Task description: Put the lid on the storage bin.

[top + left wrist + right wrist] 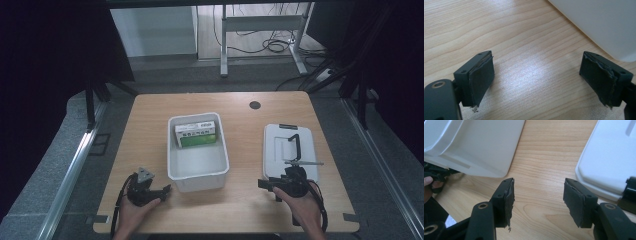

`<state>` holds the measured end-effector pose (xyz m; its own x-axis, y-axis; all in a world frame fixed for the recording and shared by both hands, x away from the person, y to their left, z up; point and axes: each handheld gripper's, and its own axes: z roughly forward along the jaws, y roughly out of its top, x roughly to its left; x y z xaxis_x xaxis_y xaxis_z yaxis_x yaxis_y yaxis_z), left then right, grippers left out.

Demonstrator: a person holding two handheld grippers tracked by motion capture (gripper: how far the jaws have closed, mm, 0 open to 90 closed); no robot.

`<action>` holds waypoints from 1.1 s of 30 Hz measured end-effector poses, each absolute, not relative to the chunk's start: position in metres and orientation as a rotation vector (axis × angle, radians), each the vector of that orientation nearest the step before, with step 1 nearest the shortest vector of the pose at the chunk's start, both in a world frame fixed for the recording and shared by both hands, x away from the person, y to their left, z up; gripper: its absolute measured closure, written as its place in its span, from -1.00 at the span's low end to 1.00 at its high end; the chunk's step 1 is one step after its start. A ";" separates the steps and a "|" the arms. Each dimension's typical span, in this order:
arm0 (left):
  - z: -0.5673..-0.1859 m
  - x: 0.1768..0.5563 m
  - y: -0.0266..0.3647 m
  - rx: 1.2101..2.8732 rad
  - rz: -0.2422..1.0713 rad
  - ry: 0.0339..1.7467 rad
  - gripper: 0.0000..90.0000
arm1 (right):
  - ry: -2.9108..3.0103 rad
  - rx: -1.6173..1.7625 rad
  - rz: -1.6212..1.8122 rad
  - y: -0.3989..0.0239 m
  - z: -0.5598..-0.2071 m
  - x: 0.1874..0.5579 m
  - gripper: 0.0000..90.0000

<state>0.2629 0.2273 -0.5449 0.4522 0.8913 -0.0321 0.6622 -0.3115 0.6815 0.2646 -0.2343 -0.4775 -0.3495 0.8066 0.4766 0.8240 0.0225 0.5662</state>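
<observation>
A white bin (198,167) stands mid-table, and a green and white box (196,134) lies at its far end. To its right a white lid (277,150) with a black handle (295,145) lies flat. My left gripper (166,190) rests near the front edge, left of the bin, and points at it. In the left gripper view it (536,60) is open over bare wood, with the bin wall (599,22) just ahead. My right gripper (270,187) sits at the lid's near end. It (539,183) is open between the bin (479,145) and the lid (609,157).
The wooden table (150,125) has a dark round grommet (255,105) near its far edge. A thin metal rod (303,162) lies across the lid's near part. A desk frame and cables (270,45) stand on the floor beyond. Dark curtains flank both sides.
</observation>
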 end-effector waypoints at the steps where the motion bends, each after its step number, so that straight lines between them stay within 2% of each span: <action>1: -0.545 0.263 0.227 2.076 0.470 1.293 -0.73 | -2.241 -1.776 -1.262 -0.234 -0.476 0.264 -0.06; 25: -0.545 0.261 0.227 2.072 0.473 1.301 -0.72 | -2.272 -1.806 -1.263 -0.240 -0.453 0.275 -0.07; 33: -0.545 0.262 0.227 2.072 0.473 1.301 -0.72 | -2.268 -1.834 -1.283 -0.241 -0.437 0.294 -0.07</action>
